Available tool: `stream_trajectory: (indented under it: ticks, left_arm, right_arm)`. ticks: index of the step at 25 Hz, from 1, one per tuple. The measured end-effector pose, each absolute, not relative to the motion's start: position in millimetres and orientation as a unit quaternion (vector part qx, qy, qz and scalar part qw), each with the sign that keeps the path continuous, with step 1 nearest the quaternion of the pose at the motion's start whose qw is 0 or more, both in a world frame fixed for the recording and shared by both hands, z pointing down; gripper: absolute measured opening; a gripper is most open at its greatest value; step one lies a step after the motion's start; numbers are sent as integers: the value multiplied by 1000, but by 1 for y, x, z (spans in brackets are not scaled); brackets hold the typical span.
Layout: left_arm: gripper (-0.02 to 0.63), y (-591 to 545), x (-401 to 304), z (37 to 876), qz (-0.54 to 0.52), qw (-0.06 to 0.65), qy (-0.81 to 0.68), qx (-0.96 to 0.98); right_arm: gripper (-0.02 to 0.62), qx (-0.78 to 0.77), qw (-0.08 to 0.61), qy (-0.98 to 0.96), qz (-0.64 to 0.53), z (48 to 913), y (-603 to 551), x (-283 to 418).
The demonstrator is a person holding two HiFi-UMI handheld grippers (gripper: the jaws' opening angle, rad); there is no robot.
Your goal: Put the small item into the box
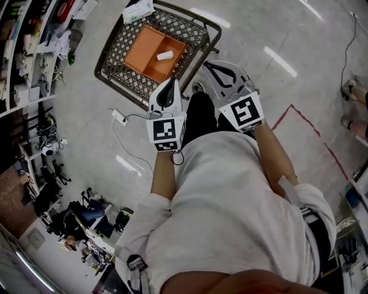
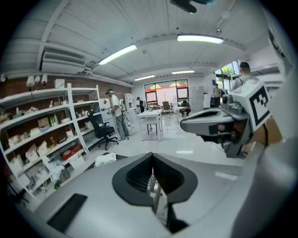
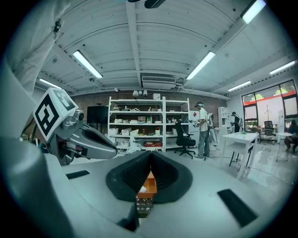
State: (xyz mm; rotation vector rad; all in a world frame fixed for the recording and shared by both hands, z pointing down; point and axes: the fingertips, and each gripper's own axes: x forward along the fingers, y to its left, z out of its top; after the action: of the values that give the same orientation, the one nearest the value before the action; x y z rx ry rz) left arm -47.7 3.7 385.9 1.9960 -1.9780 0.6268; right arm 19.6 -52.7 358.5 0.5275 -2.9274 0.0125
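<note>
Small item: a stubby white piece (image 1: 165,55) lies inside the box, near its right wall in the head view. Neither gripper touches it.
Orange box: shallow and open-topped (image 1: 144,49), in the upper centre of the head view. A sliver of it also shows below the right gripper's fingers (image 3: 151,186).
Mesh surface: a dark lattice top (image 1: 121,51) carries the box. A white packet (image 1: 138,10) lies at its upper edge, outside the box.
Left gripper: it sits below and right of the box (image 1: 172,82), at the surface's lower edge. Its fingers are clenched together on nothing (image 2: 152,160).
Right gripper: it is just right of the left one (image 1: 208,65), pointing toward the box. Its fingers are pressed together and empty (image 3: 150,155).
Floor: a power strip with its cable (image 1: 119,117) lies at lower left of the surface.
Stage, as judged: the item already rests in the box, so placing looks done unless the packet also counts.
Risk 1: either gripper's tip pushed forward could nudge the light box along the mesh or off it.
Risk 2: reaching over for the packet could knock the box wall and tip the item out.
Risk 3: a step to the left could snag the cable.
</note>
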Motion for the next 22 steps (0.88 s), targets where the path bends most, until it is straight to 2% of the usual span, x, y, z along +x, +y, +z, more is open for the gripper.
stream_trajectory:
  ticks: [3,9,22]
  left_arm:
    - [8,-3,-57,397,256,109,-659,699]
    - [8,-24,-97,420,313,111,-640,693]
    - [8,-58,-158,506,393,170,-545,721]
  right_arm:
    - [4,185,90,-979,3,368,-58,13]
    - [3,188,113,-976,11,383,-80,-11]
    - [5,168,197,-964,63,451,-103,-90]
